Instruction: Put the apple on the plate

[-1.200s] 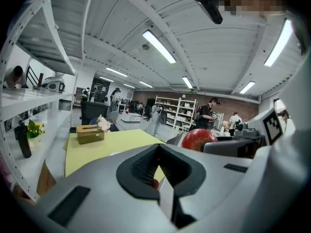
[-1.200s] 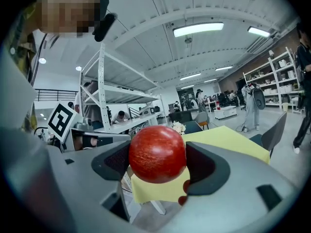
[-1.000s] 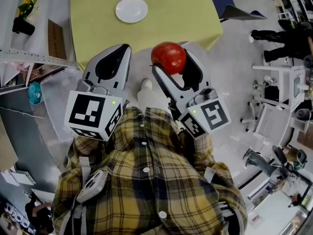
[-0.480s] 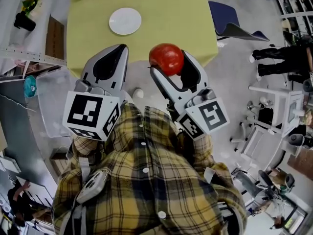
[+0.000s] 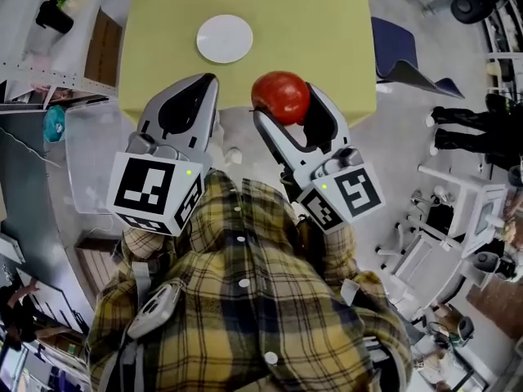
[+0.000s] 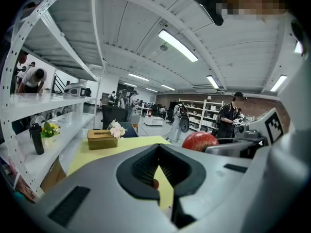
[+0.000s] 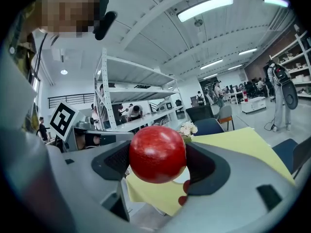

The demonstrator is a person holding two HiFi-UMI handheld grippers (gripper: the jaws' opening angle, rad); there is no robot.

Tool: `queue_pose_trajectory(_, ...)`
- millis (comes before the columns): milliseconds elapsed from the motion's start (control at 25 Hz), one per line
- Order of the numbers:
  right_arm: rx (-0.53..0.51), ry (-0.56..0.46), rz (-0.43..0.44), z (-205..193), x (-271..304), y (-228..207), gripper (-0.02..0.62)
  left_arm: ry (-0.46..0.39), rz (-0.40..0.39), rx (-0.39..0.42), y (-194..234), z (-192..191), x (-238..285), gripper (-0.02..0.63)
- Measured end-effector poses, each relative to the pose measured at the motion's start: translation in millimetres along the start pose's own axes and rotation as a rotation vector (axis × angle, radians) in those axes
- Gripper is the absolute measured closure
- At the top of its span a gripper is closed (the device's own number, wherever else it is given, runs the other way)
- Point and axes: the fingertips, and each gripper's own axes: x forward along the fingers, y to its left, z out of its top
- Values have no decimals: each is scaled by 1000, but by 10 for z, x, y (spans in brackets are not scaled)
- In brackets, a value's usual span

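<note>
A red apple (image 5: 281, 97) is clamped between the jaws of my right gripper (image 5: 286, 109), held in the air short of the near edge of the yellow-green table (image 5: 319, 31). The apple (image 7: 157, 154) fills the middle of the right gripper view, and it shows at the right of the left gripper view as the apple (image 6: 199, 141). A white plate (image 5: 224, 38) lies empty on the table, ahead and to the left of the apple. My left gripper (image 5: 189, 96) is shut with nothing in it, level with the right one.
A brown tissue box (image 6: 102, 139) with white flowers (image 6: 116, 128) stands at the table's far end. White shelving (image 5: 49, 80) runs along the left with a black vase of yellow flowers (image 5: 57, 6). A dark chair (image 5: 404, 55) stands right of the table. People stand further off.
The table and plate have shifted slightly in the head view as the person moves at the near edge. Both grippers keep their pose, the apple still held.
</note>
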Motion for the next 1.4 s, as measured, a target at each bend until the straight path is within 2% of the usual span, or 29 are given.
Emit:
queue_pose_trajectory(120, 0, 1, 4, 30, 164, -23, 251, -6, -1, 1, 141, 61, 93, 601)
queue_pose_trajectory(320, -2, 12, -12, 108, 576, -441, 250, -2, -27, -2, 370, 159, 641, 601)
queue_pose_trajectory(600, -18, 12, -1, 314, 1140, -536, 251, -17, -29, -11, 832, 390, 944, 601)
queue_pose_trajectory(840, -31, 17, -6, 378, 1635, -626, 251, -14, -44, -21, 1240, 439, 1194, 601)
queue_pose_trajectory(1160, -15, 22, -44, 590, 1935, -794, 251, 11, -73, -29, 1474, 619, 1422, 601)
queue_pose_trajectory(1400, -26, 40, -24, 590, 1961, -779, 250, 6, -54, -39, 1514, 623, 1388, 601)
